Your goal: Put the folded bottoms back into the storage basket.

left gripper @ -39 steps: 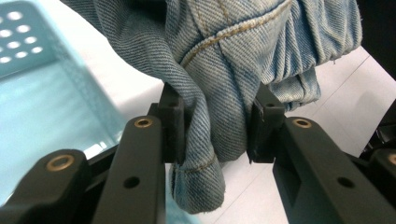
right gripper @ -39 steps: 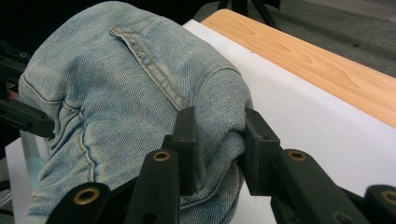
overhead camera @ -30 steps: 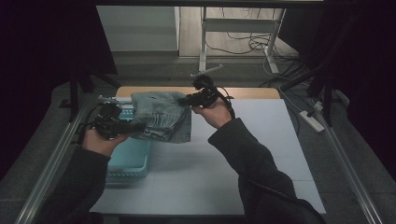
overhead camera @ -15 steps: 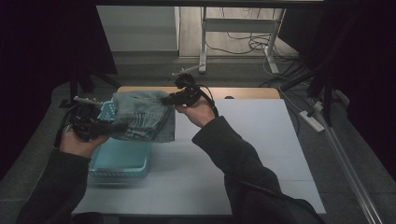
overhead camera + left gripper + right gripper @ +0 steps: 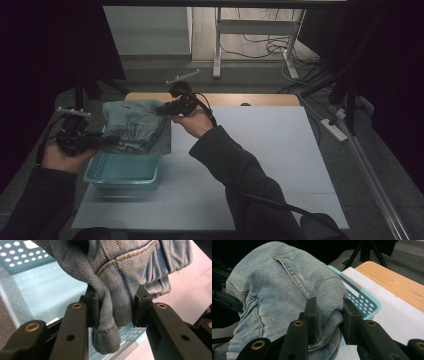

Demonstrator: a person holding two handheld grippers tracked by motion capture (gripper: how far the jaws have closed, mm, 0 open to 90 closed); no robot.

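Jeans [image 5: 136, 126], faded light-blue denim with tan stitching, hang bunched over the basket [image 5: 124, 175]; left gripper [image 5: 115, 307] and right gripper [image 5: 327, 315] each pinch a fold.

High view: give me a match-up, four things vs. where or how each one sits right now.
Things:
1. folded jeans
2. basket
3. left gripper
4. right gripper

Places or states:
A. light blue, standing on the white table at its left edge
B. shut on the fold's far right corner
C. held in the air above the basket
D. shut on the fold's near left side

Pairs: 1-C, 2-A, 3-D, 4-B
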